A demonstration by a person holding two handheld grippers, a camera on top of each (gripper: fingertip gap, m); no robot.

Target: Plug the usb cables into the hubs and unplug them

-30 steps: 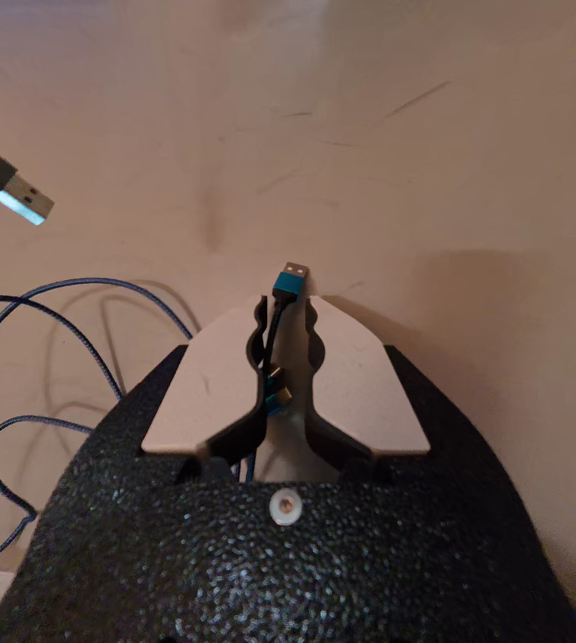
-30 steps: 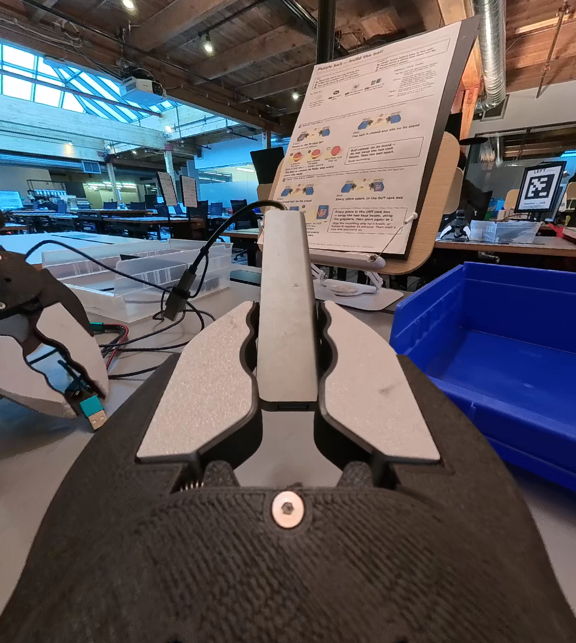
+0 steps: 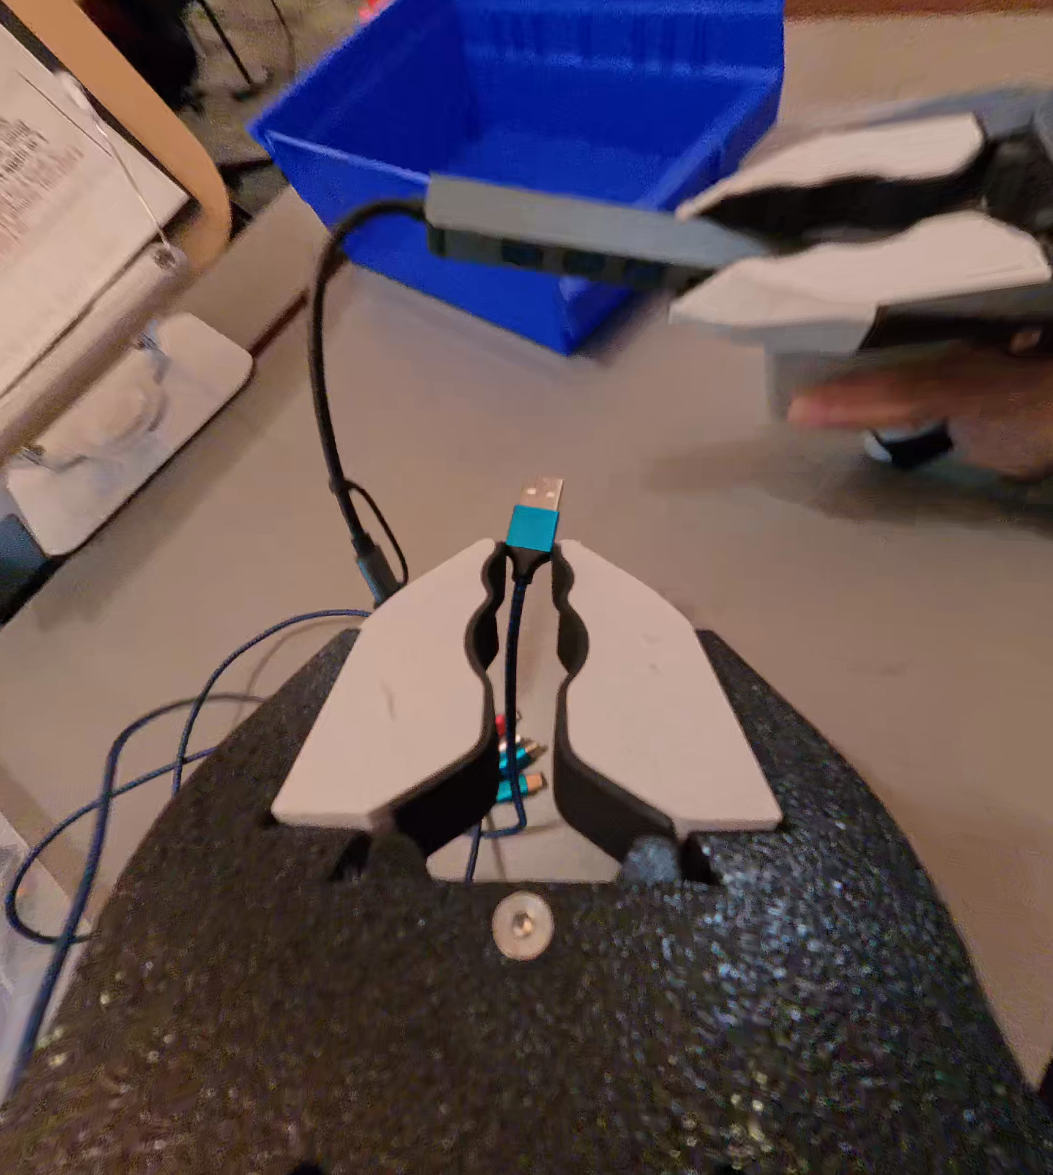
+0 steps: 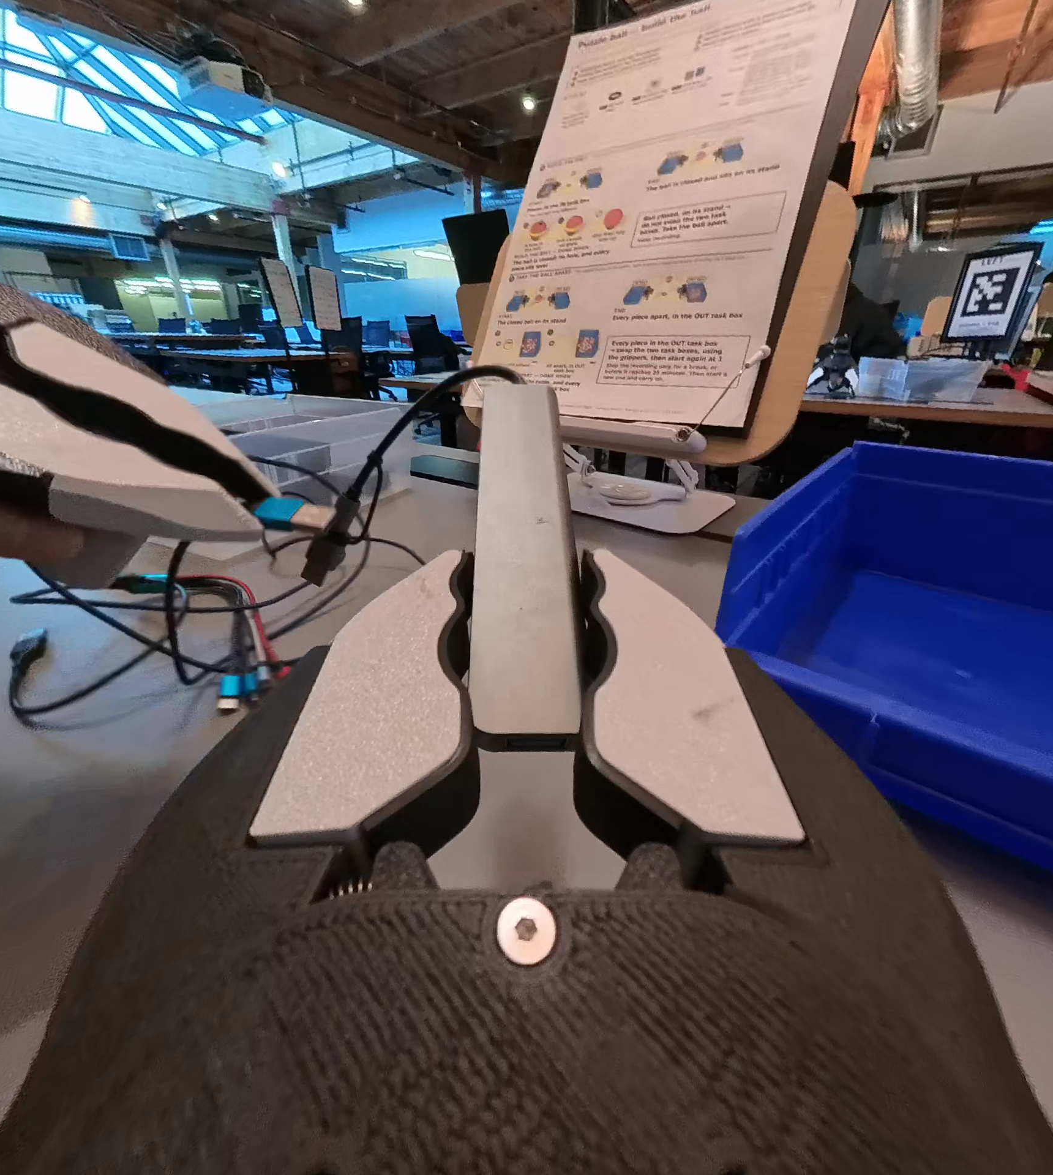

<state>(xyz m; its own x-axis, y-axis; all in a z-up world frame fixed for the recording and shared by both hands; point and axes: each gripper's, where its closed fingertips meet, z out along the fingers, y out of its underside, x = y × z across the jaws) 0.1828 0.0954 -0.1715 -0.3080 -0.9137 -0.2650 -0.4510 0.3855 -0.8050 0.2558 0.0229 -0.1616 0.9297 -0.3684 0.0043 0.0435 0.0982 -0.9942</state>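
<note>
Left claw (image 3: 527, 547) pinching teal plug (image 3: 532, 529), aimed at twelve o'clock; right claw (image 4: 524, 559) clamped on grey hub (image 4: 524, 559) at two o'clock.

Left tool (image 3: 530, 552) and right tool (image 4: 524, 559) both clamped, held above table height

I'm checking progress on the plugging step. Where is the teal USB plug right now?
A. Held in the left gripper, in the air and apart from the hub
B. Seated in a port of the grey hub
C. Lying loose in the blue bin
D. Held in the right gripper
A: the teal USB plug sticks out from the tips of the left gripper, clear of the grey hub that the right gripper clamps.
</note>
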